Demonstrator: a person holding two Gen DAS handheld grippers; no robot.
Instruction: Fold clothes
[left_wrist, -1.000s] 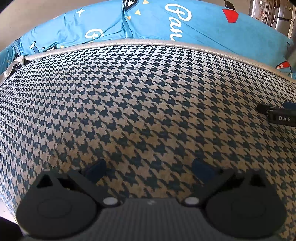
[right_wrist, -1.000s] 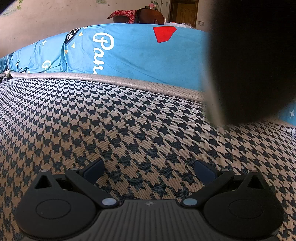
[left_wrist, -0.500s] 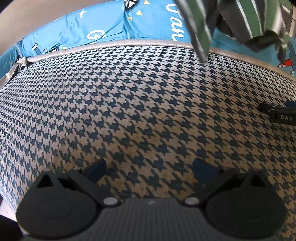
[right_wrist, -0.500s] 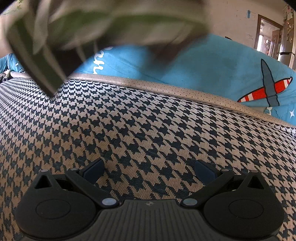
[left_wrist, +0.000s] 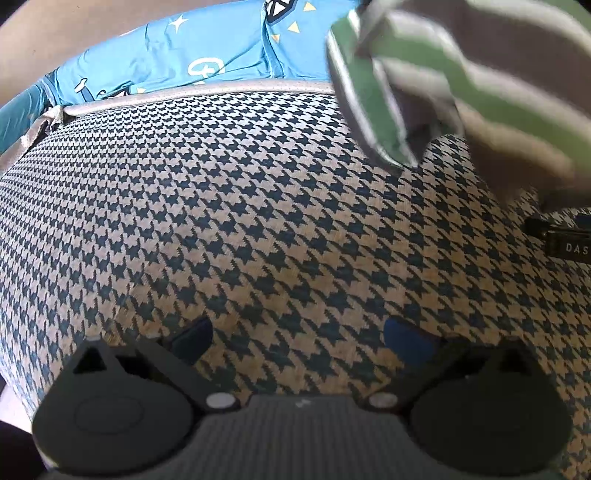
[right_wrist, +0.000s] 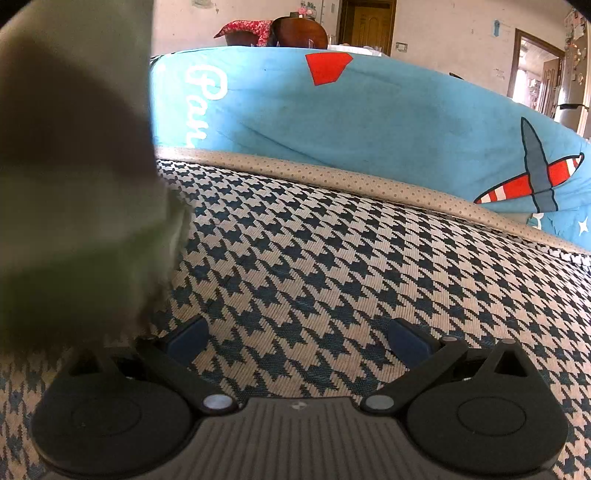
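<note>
We find the left tongs (left_wrist: 297, 338) spread wide and empty, low over a houndstooth-patterned cushion (left_wrist: 229, 206). The right tongs (right_wrist: 295, 338) stand likewise wide apart with nothing between them, over the same surface.

The task's thing, a green, white and grey striped garment (left_wrist: 461, 74), fills the upper right of the left wrist frame. It is motion-blurred and we cannot tell whether it touches the cushion. In the right wrist frame it occupies the left side as a dark, out-of-focus mass, its lower fringe just beside the left blue pad (right_wrist: 186, 338); whether it touches the pad we cannot tell. We judge that it lies between the two tongs, ahead and to the right of the left ones and close on the left of the right ones, so the right hand is the nearer. Its long axis cannot be read while it is bunched.

Writing: a black label (left_wrist: 567, 245) at the right edge of the left wrist frame shows "DAS", cut off. The blue printed cover (right_wrist: 369, 110) behind carries white script, legible as "Par" and cut off there, with a red-and-white striped aeroplane (right_wrist: 535, 177)
</note>
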